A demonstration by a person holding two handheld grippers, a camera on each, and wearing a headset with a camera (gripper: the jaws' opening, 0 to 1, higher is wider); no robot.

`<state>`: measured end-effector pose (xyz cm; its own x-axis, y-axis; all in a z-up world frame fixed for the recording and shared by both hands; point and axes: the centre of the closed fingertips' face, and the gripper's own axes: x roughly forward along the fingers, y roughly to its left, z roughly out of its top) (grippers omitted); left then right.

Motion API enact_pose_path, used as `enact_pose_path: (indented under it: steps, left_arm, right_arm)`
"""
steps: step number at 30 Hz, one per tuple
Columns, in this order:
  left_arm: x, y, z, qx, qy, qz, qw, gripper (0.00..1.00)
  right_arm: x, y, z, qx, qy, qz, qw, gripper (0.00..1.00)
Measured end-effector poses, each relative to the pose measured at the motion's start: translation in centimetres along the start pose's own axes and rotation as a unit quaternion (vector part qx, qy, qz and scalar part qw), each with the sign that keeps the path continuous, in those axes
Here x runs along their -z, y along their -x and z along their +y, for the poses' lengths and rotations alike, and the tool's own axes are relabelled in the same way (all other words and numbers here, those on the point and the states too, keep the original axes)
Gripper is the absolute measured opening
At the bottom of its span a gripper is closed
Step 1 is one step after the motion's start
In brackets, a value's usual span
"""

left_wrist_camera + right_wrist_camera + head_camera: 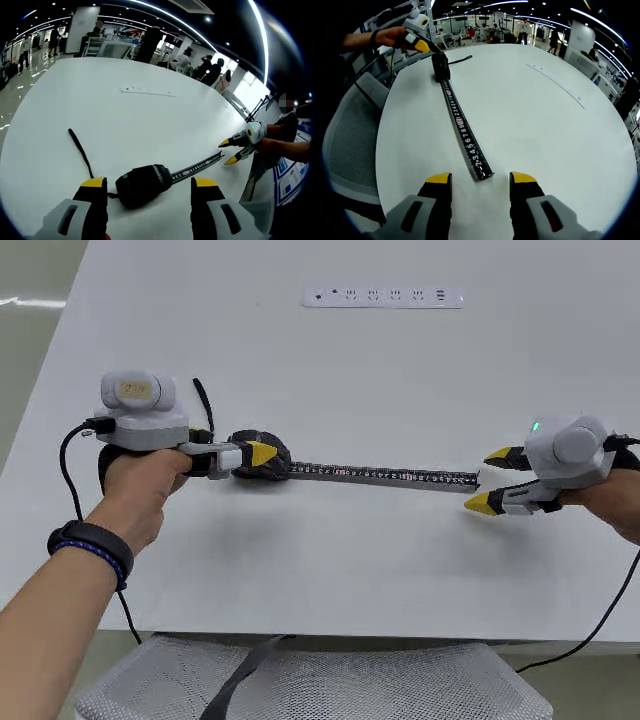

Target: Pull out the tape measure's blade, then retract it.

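Black tape measure (142, 184), white table (300, 360) — yellow-tipped fingers (438, 178)

Head view is bright and even, lit from overhead. My table (330, 540) reads near-white, with only a soft, faint shadow under the tape measure case (262, 454). Both gripper views bend hard at the edges. Ceiling light strips (258, 25) are blown out, and there's glare on the floor (12, 92). Background is soft; blade (465, 135) digits are sharp.
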<state>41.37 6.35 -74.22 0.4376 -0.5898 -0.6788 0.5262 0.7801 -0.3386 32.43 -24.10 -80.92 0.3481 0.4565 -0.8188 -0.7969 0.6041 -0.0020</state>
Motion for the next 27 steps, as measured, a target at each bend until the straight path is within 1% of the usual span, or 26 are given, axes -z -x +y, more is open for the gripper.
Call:
enact_pose_path:
  steps: [3,5,7,9,11,13,16,17,20,22,23,24,26,27]
  left_arm:
    - [-0.2,-0.2,-0.1,0.0,0.004,-0.001,1.0,0.65]
    - [-0.2,-0.4,-0.1,-0.002,0.007,0.003,1.0,0.65]
    - [-0.2,-0.7,-0.1,-0.004,0.009,0.007,0.9999,0.65]
    - [-0.2,-0.9,-0.1,-0.007,0.013,0.011,0.9998,0.65]
    - [-0.1,-0.9,-0.2,-0.008,0.015,0.014,0.9998,0.65]
    - [-0.3,-1.0,-0.4,-0.005,0.021,0.013,0.9997,0.65]
    - [-0.2,-1.3,-0.4,-0.008,0.023,0.02,0.9995,0.65]
    - [-0.1,-1.3,-0.5,-0.006,0.025,0.023,0.9994,0.65]
    - [-0.1,-1.5,-0.7,-0.001,0.028,0.027,0.9992,0.65]
    - [0.0,-1.7,-0.9,-0.004,0.028,0.033,0.9991,0.65]
    - [0.0,-1.8,-0.9,-0.006,0.028,0.035,0.999,0.65]
    - [0.0,-1.8,-0.8,-0.009,0.028,0.038,0.9988,0.65]
    - [0.0,-2.0,-0.8,-0.012,0.031,0.04,0.9986,0.65]
    - [0.1,-2.2,-0.8,-0.015,0.037,0.043,0.9983,0.65]
  right_arm:
    - [-0.1,-0.2,0.0,-0.008,0.019,0.007,0.9998,0.44]
    - [-0.3,-0.3,0.0,-0.013,0.03,0.009,0.9994,0.4]
    - [-0.4,-0.4,0.1,-0.023,0.038,0.012,0.9989,0.37]
    - [-0.3,-0.6,0.0,-0.028,0.051,0.019,0.9981,0.34]
    - [-0.2,-0.7,0.0,-0.032,0.06,0.025,0.9974,0.33]
    - [-0.2,-0.8,0.1,-0.039,0.067,0.029,0.9966,0.31]
    - [-0.3,-0.9,0.0,-0.046,0.074,0.032,0.9957,0.28]
    - [0.0,-1.0,0.0,-0.049,0.08,0.041,0.9947,0.27]
    - [0.3,-1.1,0.1,-0.057,0.094,0.052,0.9926,0.24]
    - [0.6,-1.2,0.2,-0.061,0.108,0.062,0.9903,0.22]
    - [0.6,-1.2,0.4,-0.067,0.111,0.065,0.9894,0.21]
    - [0.5,-1.2,0.3,-0.064,0.106,0.062,0.9903,0.2]
    - [0.5,-1.3,0.3,-0.067,0.105,0.063,0.9903,0.17]
    - [0.5,-1.4,0.5,-0.071,0.102,0.063,0.9903,0.15]
